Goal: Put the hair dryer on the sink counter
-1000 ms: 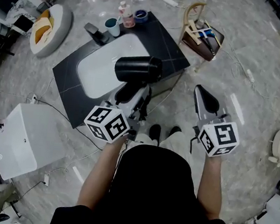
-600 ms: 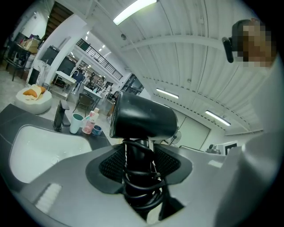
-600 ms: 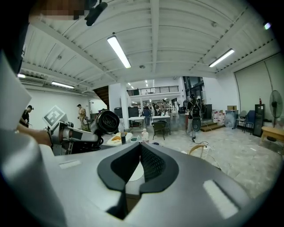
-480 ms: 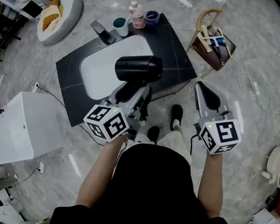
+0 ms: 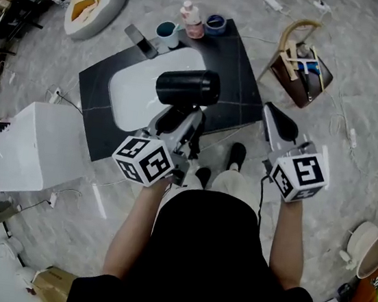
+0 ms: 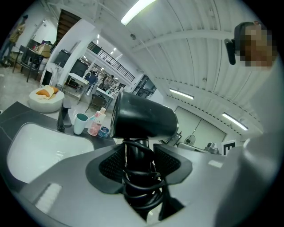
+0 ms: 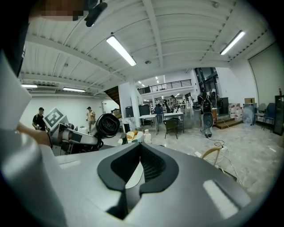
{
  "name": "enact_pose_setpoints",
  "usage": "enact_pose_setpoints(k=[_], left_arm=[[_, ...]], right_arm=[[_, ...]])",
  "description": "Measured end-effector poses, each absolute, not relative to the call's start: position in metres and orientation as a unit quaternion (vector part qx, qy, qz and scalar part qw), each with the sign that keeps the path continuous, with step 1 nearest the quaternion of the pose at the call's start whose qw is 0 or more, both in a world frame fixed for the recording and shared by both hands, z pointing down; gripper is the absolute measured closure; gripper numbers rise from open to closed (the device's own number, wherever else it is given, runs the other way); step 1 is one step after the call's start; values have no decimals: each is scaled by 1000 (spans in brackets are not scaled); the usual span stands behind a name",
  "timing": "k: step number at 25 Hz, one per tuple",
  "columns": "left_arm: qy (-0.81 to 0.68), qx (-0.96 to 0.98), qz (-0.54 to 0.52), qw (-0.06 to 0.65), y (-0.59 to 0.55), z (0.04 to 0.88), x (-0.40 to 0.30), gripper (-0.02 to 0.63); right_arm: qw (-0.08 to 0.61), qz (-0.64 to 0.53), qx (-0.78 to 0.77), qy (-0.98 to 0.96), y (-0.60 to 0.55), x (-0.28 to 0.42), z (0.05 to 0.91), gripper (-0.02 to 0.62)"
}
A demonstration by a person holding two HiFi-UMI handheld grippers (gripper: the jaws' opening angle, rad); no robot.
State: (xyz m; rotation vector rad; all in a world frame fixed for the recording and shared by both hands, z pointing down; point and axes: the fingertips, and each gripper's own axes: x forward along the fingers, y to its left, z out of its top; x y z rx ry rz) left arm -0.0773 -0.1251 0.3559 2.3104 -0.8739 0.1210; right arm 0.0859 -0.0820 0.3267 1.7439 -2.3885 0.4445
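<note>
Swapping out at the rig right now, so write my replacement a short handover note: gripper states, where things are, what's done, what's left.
Left gripper: shut on the hair dryer, gripping its handle with the cord coiled around it.
Right gripper: jaws together, empty, held off to the right of the counter.
Things: the hair dryer is in the air over the sink counter, near the white basin. A cup and a pink bottle stand at the far edge.
Done: hair dryer picked up and brought to the counter.
Left: lower it onto the bare dark surface, probably right of the basin, then open the left jaws.
</note>
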Motion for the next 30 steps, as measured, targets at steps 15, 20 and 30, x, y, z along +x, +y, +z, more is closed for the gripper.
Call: enact_pose_setpoints(k=[15, 20, 30], left_arm=[[-425, 831, 48, 357, -150, 394, -21, 414], [-444, 812, 57, 373, -153, 415, -7, 414], [-444, 794, 84, 406, -174, 464, 19, 414]], right_arm=[[100, 178, 476, -856, -145, 130, 366, 584], [108, 187, 449, -867, -151, 138, 381, 584], [113, 202, 447, -864, -153, 153, 401, 584]])
